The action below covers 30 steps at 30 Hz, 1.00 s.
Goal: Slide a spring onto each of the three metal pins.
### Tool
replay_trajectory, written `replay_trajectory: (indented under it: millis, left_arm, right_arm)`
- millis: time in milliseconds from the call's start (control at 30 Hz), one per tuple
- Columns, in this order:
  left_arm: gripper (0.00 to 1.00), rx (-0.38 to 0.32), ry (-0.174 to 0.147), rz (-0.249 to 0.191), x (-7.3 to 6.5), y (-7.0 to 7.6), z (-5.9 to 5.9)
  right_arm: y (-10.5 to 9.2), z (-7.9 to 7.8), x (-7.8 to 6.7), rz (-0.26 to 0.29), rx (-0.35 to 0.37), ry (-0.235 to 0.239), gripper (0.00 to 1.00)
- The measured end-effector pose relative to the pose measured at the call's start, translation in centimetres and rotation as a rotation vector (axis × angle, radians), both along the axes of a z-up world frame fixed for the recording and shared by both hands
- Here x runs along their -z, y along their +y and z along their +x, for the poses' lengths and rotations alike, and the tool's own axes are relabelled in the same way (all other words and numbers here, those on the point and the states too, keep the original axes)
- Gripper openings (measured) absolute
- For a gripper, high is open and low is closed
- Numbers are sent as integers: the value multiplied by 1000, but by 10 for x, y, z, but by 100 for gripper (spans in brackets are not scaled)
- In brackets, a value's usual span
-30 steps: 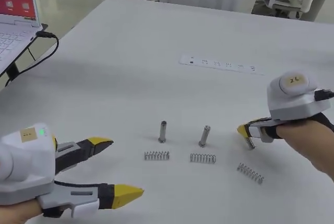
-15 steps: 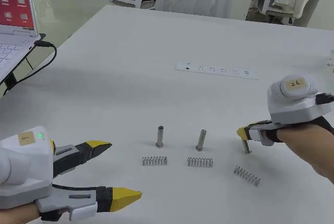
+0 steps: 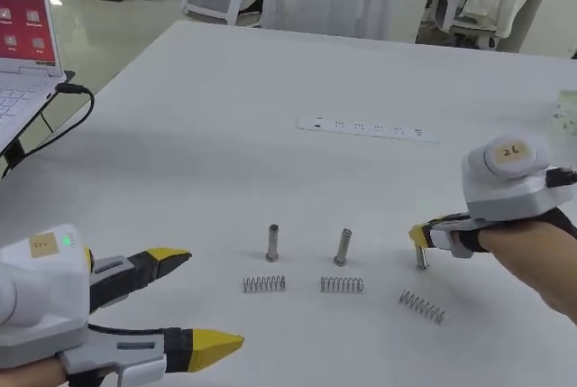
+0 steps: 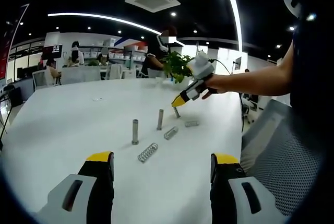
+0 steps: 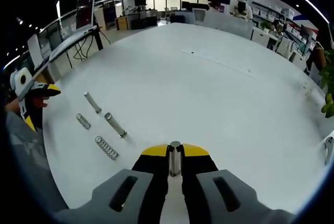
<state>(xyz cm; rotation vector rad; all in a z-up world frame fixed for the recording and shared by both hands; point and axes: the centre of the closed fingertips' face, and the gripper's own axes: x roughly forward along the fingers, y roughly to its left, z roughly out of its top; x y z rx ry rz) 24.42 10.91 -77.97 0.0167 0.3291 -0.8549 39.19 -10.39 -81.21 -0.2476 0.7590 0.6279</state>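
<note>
Two metal pins (image 3: 272, 243) (image 3: 343, 247) stand upright mid-table. A spring (image 3: 264, 284) (image 3: 342, 285) lies in front of each. My right gripper (image 3: 419, 235) is shut on the third pin (image 3: 422, 257), holding it nearly upright, its lower end close to the table. The third spring (image 3: 421, 306) lies just in front of it. In the right gripper view the pin (image 5: 174, 162) sits between the shut jaws. My left gripper (image 3: 194, 301) hangs open at the near left with nothing between its fingers. Its own view shows the pins (image 4: 135, 131) (image 4: 160, 119) and nearest spring (image 4: 147, 152) ahead.
A white power strip (image 3: 368, 128) lies farther back on the table. A laptop (image 3: 22, 35) with a black cable (image 3: 63, 121) sits at the far left. Chairs stand beyond the table's far edge.
The head camera has tilted, shifting the whole picture. The pin in my right gripper has gone from tilted to nearly upright. My left gripper stays open in place.
</note>
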Motion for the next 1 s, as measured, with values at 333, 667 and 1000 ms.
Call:
replay_trajectory:
  millis: [333,667,1000]
  left_arm:
    - [71,15,-3,4,-2,-4,-1]
    - [71,20,-2,7,-1,-5,-3]
    - [71,28,1,9,-1,-6,-6]
  right_arm:
    - [-6,-5,-3,13,12,-8,6]
    - [-12,-9,-3,20,17,-14,6]
    - [-15,-13,-3,24,19,-14,6]
